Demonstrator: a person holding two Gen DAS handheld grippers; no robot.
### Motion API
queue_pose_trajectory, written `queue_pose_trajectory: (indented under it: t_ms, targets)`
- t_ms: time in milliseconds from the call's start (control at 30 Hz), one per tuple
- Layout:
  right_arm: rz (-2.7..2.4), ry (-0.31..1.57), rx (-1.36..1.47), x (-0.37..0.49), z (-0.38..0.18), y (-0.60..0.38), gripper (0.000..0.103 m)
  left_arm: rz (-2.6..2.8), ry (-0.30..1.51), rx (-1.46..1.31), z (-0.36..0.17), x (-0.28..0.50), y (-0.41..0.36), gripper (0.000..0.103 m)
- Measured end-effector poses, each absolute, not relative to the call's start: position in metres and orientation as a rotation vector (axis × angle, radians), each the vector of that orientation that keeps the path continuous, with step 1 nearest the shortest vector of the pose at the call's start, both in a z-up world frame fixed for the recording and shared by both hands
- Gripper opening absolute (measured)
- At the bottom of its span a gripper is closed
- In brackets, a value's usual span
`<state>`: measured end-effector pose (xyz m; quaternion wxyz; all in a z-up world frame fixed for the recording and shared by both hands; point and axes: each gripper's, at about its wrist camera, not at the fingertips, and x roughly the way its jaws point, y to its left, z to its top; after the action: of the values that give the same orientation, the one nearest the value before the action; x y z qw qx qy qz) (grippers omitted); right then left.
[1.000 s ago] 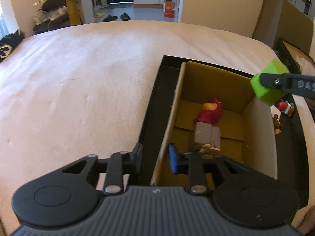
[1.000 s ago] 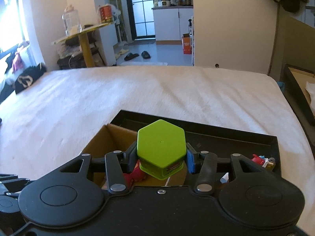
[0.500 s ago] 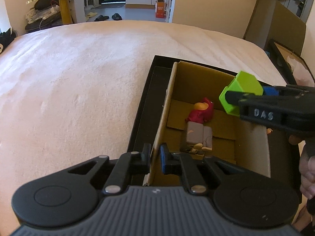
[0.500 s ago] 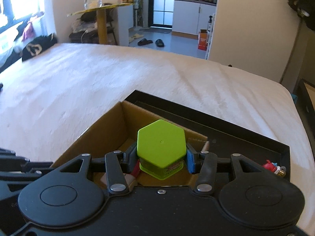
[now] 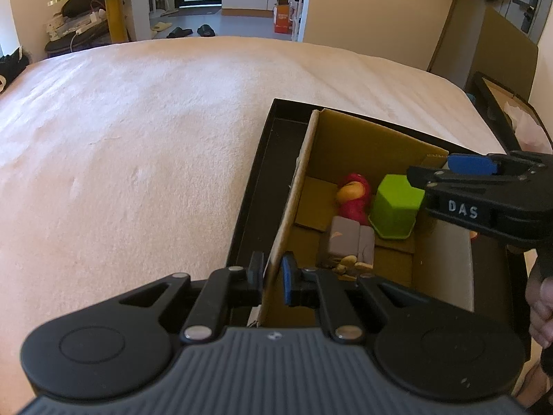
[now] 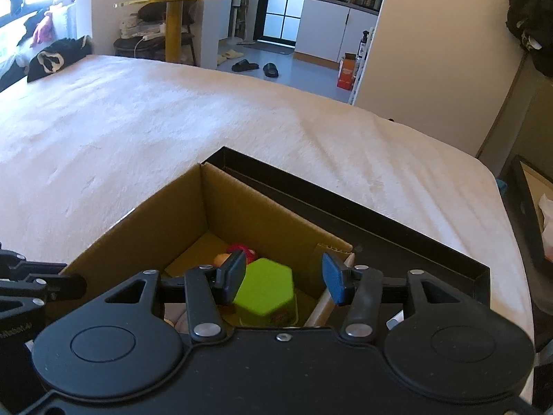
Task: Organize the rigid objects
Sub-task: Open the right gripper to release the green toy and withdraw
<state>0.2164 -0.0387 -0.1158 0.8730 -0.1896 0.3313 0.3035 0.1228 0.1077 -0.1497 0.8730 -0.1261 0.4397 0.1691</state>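
Observation:
A cardboard box (image 5: 363, 138) stands inside a black tray (image 5: 252, 186) on a pink blanket. A green hexagonal block (image 5: 395, 209) sits in the box beside a red toy bird (image 5: 354, 195) and a grey block toy (image 5: 349, 242). My left gripper (image 5: 273, 275) is shut on the box's left wall. My right gripper (image 6: 283, 276) is open above the green block (image 6: 266, 290), which lies below its fingers inside the box (image 6: 242, 204). In the left wrist view the right gripper (image 5: 463, 186) reaches in from the right over the box.
The pink blanket (image 5: 121, 155) spreads wide to the left and behind the tray (image 6: 414, 231). Small toys lie in the tray right of the box, mostly hidden. Another dark tray (image 6: 528, 214) sits off the bed at right. A yellow table (image 6: 172, 10) stands behind.
The right gripper moved over the box, opened and let go of the green block, which now rests in the box. The left gripper closed onto the box's left wall.

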Motion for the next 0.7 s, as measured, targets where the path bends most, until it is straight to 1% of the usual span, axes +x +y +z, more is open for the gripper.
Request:
queue_pose_trajectory:
  t_ms: [367, 567, 700]
  targets:
    - [0.627, 0.736, -0.314, 0.233, -0.1, -0.071, 0.049, 0.377, 0.922, -0.219, -0.146, 0.124, 0.1, 0.013]
    - [0.646, 0.719, -0.334, 0.235, -0.097, -0.083, 0.05, 0.391, 0.926, -0.178, -0.145, 0.124, 0.095, 0.014]
    - [0.631, 0.725, -0.297, 0.244, -0.096, -0.09, 0.05, 0.404, 0.928, -0.153, -0.143, 0.124, 0.091, 0.014]
